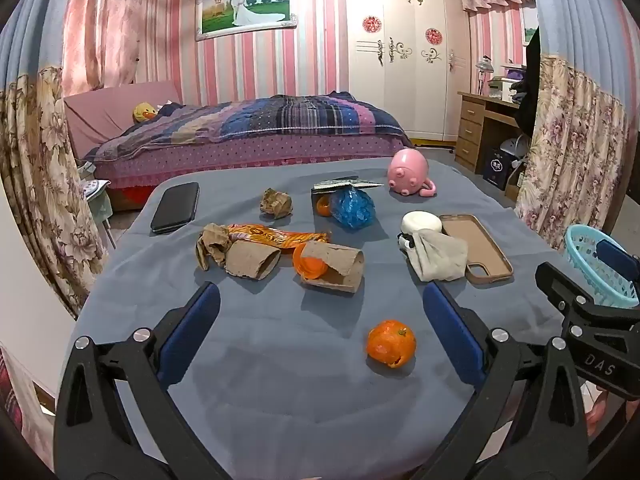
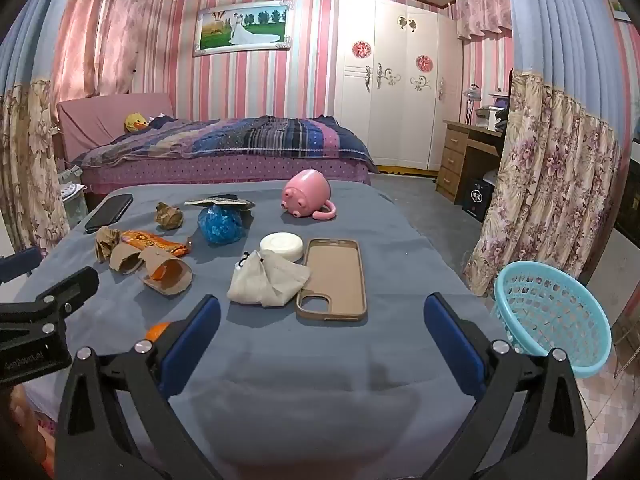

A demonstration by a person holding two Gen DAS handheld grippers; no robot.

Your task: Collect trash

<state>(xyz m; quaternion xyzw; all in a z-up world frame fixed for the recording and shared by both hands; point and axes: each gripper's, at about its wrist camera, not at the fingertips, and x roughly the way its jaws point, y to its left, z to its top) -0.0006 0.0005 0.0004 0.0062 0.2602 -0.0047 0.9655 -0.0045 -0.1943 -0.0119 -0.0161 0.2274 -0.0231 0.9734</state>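
On the blue-covered table (image 1: 280,360) lies litter. An orange peel (image 1: 391,343) sits nearest, inside the span of my open left gripper (image 1: 320,304), nearer its right finger. Further off lie two flattened cardboard tubes (image 1: 252,260) (image 1: 336,266), an orange wrapper (image 1: 276,236), crumpled brown paper (image 1: 275,203) and a blue plastic wad (image 1: 354,208). A crumpled grey tissue (image 2: 266,280) lies just ahead of my open right gripper (image 2: 320,308), which holds nothing. A light blue basket (image 2: 554,316) stands at the table's right edge.
A pink pig-shaped mug (image 2: 306,196), a white round tin (image 2: 282,246), a brown phone case (image 2: 334,280) and a black phone (image 1: 176,207) also lie on the table. Behind are a bed (image 1: 248,132), a wardrobe and a desk; floral curtains hang at both sides.
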